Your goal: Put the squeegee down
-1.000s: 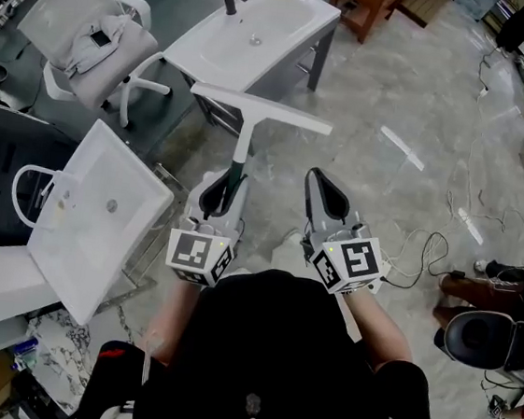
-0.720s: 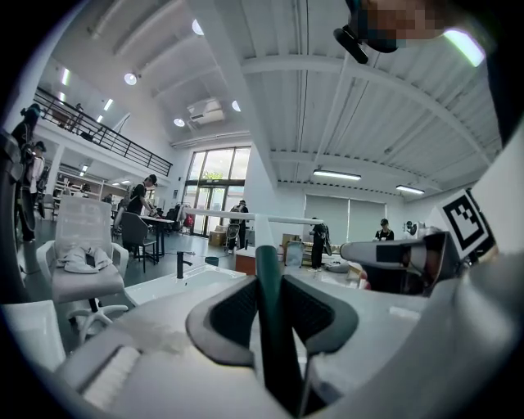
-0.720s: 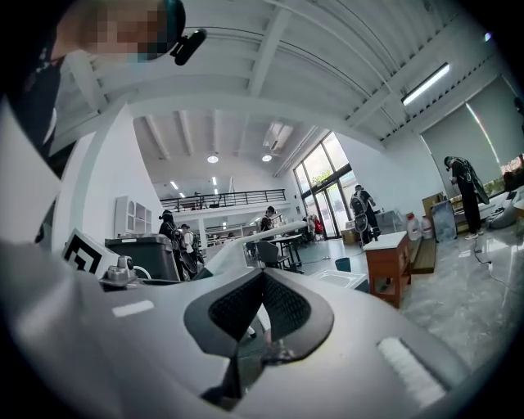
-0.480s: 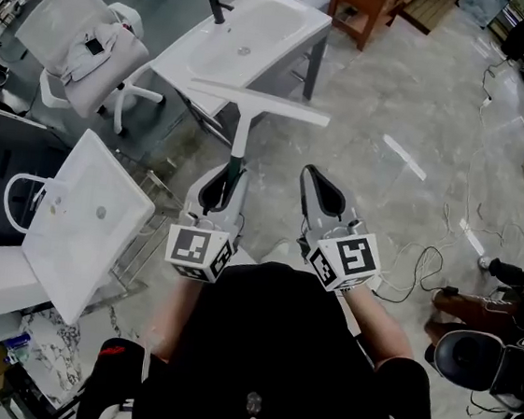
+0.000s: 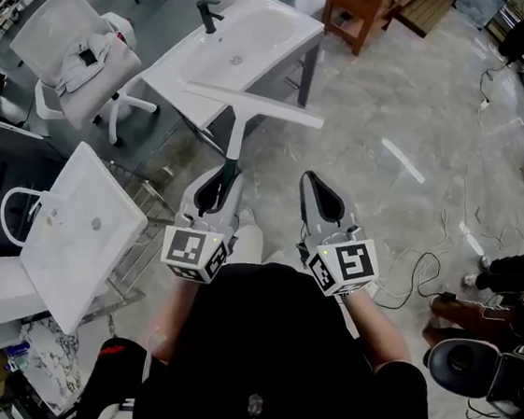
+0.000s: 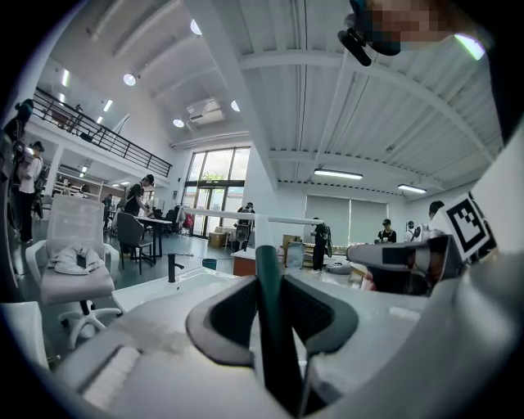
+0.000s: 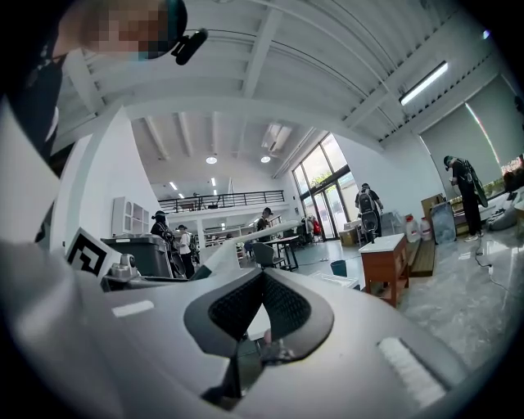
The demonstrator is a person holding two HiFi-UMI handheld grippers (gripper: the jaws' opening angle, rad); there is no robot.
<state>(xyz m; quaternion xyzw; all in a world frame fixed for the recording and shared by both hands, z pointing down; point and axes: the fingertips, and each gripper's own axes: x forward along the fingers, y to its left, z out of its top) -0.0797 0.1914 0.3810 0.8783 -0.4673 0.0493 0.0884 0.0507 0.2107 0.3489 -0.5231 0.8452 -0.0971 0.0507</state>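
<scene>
White and dark green, the squeegee (image 5: 237, 133) is up in the air in front of the person. It is not down yet. The left gripper (image 5: 219, 178) has it. Its two jaws squeeze the green handle from both sides, and the handle fills the gap between them.

The squeegee points straight away from the jaws. The long white blade sits at the far end and lies crossways, like the top of a letter T. The right gripper (image 5: 314, 182) is just beside the left one. Its jaws are pressed together with nothing in them, so it is not helping. The left hand is the one that has to set the squeegee down.

A white sink (image 5: 287, 55) with a black tap (image 5: 207, 12) stands ahead and a little to the left. From the head view the blade lies across the near edge of the sink. I think the squeegee could go there, or on the grey floor (image 5: 396, 106), but that is only a guess.

The head view shows the whole squeegee and the sink, but not how high the blade is above it. The left gripper view shows the tight grip on the handle. The right gripper view shows its own jaws closed and empty.
</scene>
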